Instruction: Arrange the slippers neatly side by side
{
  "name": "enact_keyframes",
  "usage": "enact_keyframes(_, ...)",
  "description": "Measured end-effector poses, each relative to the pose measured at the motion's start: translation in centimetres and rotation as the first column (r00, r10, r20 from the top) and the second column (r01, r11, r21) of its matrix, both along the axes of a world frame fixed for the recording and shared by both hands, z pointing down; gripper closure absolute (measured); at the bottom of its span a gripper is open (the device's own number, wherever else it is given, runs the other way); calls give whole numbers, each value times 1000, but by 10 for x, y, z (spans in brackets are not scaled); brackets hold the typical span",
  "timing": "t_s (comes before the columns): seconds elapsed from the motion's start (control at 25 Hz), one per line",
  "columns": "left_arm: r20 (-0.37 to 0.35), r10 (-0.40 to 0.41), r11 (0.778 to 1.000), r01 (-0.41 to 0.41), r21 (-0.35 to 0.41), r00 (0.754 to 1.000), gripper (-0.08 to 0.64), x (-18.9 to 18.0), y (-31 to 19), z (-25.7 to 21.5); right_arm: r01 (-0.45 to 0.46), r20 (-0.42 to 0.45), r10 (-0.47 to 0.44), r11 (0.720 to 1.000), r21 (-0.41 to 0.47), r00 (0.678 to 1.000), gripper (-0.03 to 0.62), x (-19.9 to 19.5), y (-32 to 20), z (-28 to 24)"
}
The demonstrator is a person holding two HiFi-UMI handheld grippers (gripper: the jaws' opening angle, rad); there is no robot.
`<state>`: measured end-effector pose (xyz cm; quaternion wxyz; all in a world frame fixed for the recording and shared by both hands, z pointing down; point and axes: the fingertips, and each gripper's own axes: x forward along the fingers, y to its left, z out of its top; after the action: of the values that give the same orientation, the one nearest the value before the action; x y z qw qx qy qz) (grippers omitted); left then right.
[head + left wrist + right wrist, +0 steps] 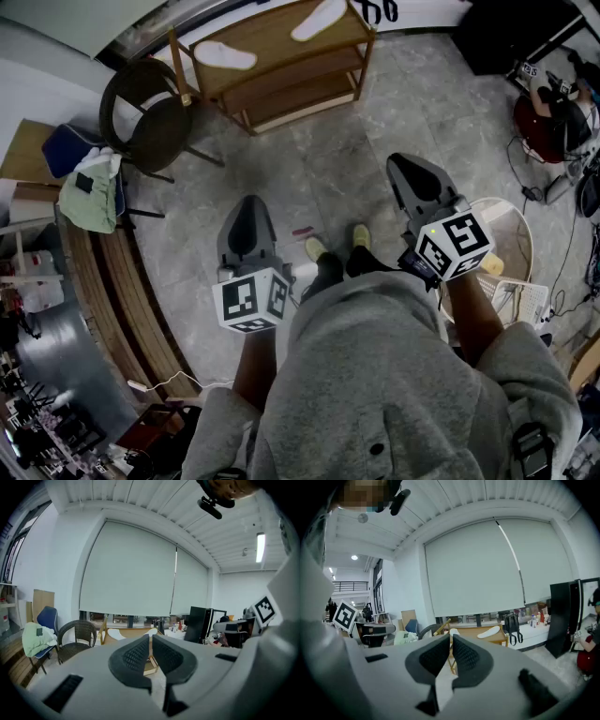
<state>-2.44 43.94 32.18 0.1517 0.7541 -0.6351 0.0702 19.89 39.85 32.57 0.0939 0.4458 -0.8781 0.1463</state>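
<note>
Wooden shelf [274, 39] at 12 o'clock carries both slippers [225, 56]: likely light, floppy; pinch at an edge. My left gripper [249, 201], right gripper [401, 161]: pressed together, empty.

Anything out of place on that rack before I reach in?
Yes. The two slippers on top of the wooden rack are not paired: one slipper lies near one end and the other slipper near the opposite end, far apart and angled differently. Nothing looks spilled or damaged.
</note>
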Motion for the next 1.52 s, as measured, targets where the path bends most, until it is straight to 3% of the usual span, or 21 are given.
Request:
enact_keyframes(0.24, 6, 16, 999, -16, 33, 1000, 528, 5, 1, -10, 4, 24, -4, 1000, -7, 1000, 555, -1, 5, 0)
enact_keyframes(0.6, 127, 114, 991, -121, 50, 985, 543, 0, 3, -14, 64, 49, -64, 998, -10, 997, 555, -33, 9, -5)
enact_keyframes(0.8, 105, 147, 986, -154, 63, 984, 545, -14, 4, -13, 95, 19, -95, 996, 1, 995, 561, -60, 7, -6)
enact_keyframes(1.0, 43, 111, 992, -114, 55, 993, 546, -38, 6, -9, 129, 41, -130, 991, 20, 991, 561, -89, 11, -11)
enact_keyframes(1.52, -9, 110, 993, -109, 42, 994, 546, -77, 7, 0, 84, -20, -83, 996, 13, 996, 561, -122, 10, -1)
